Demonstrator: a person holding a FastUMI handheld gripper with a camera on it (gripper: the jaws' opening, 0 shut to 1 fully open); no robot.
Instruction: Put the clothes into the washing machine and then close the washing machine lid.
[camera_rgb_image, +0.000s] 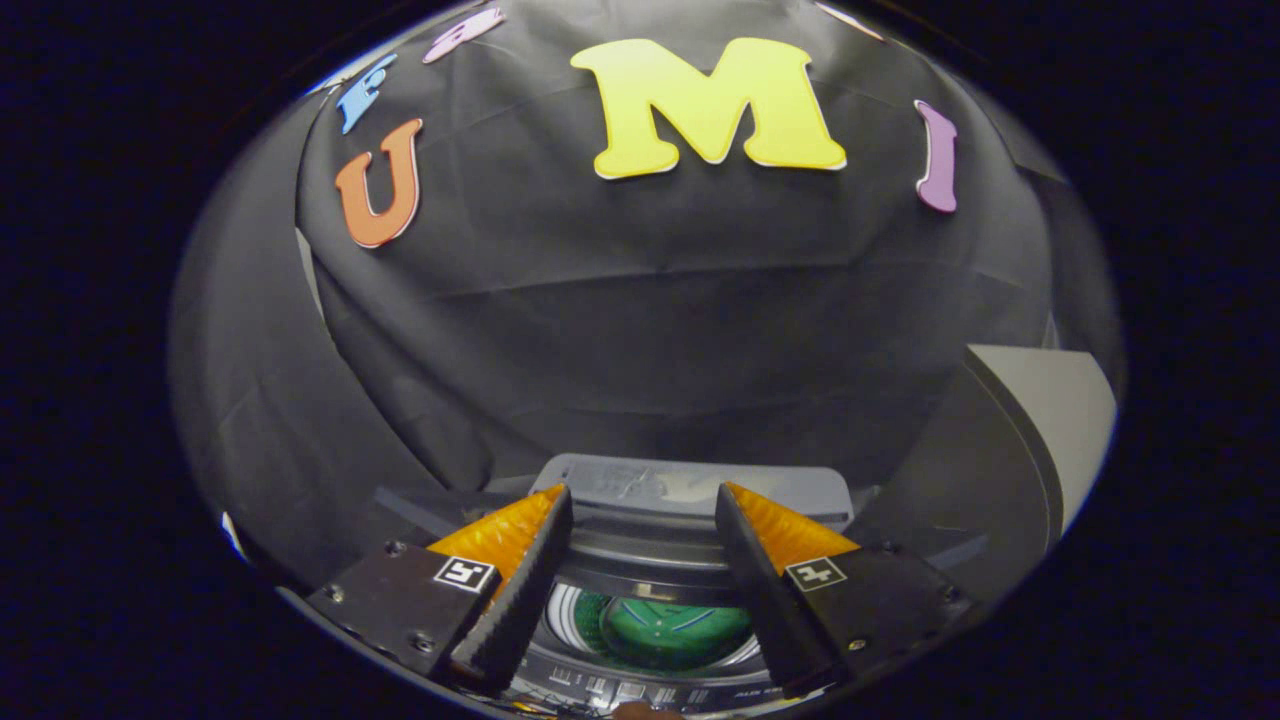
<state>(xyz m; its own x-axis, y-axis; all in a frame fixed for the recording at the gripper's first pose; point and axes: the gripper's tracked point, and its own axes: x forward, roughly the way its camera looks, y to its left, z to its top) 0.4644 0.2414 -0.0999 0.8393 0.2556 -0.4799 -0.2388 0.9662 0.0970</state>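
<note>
My gripper (643, 500) hangs open above the washing machine (690, 485), with nothing between its fingers. Below and between the fingers I look down into the machine's round drum opening, where a green garment (665, 630) lies inside. The grey rear panel of the machine sits just beyond the fingertips. The machine's lid (1040, 440) stands raised to the right of the right finger, its pale inner face turned toward me. A strip of control buttons (640, 690) runs along the machine's near edge under the fingers.
The booth's black cloth wall (640, 330) rises close behind the machine and wraps around both sides. A small brownish shape (645, 711) pokes in at the near edge of the control strip; I cannot tell what it is.
</note>
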